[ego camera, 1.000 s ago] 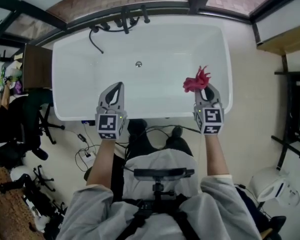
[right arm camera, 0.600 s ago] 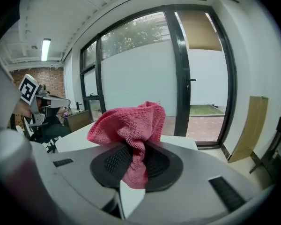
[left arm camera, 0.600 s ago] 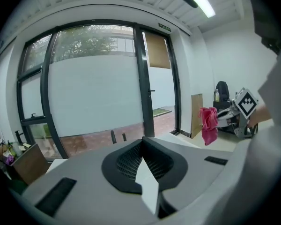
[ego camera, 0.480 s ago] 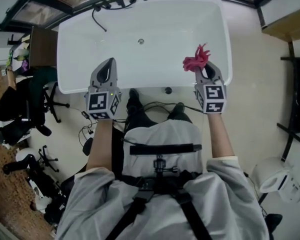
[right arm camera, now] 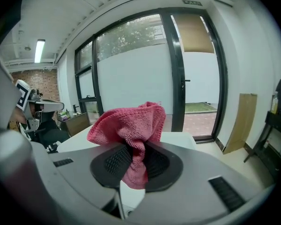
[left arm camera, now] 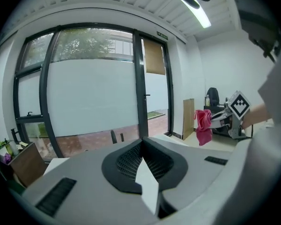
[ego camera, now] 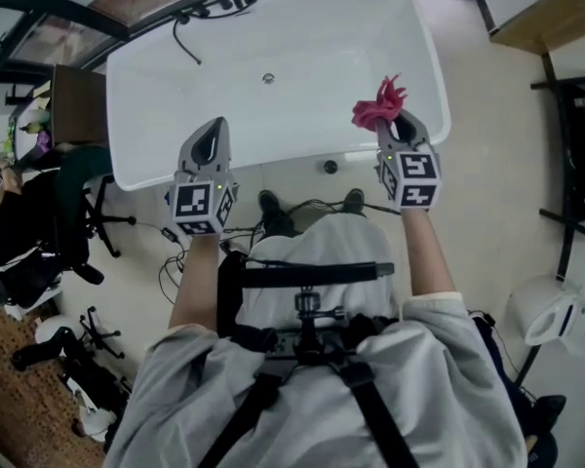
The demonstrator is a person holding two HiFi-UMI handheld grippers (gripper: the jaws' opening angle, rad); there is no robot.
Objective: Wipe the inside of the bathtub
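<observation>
No legible text; small sign [left arm camera: 161, 34] above the door [left arm camera: 154, 102] too tiny to read.

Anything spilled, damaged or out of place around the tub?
Nothing stands out. The tub looks intact, the cloth is clamped in the right gripper over its near rim, and the left gripper is shut, empty.

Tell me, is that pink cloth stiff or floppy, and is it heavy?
Probably floppy: the cloth bunches and folds in the right gripper, with a tail drooping below. Likely light: a pinch at one spot holds it. Its nubby weave should grip, not slip.
</observation>
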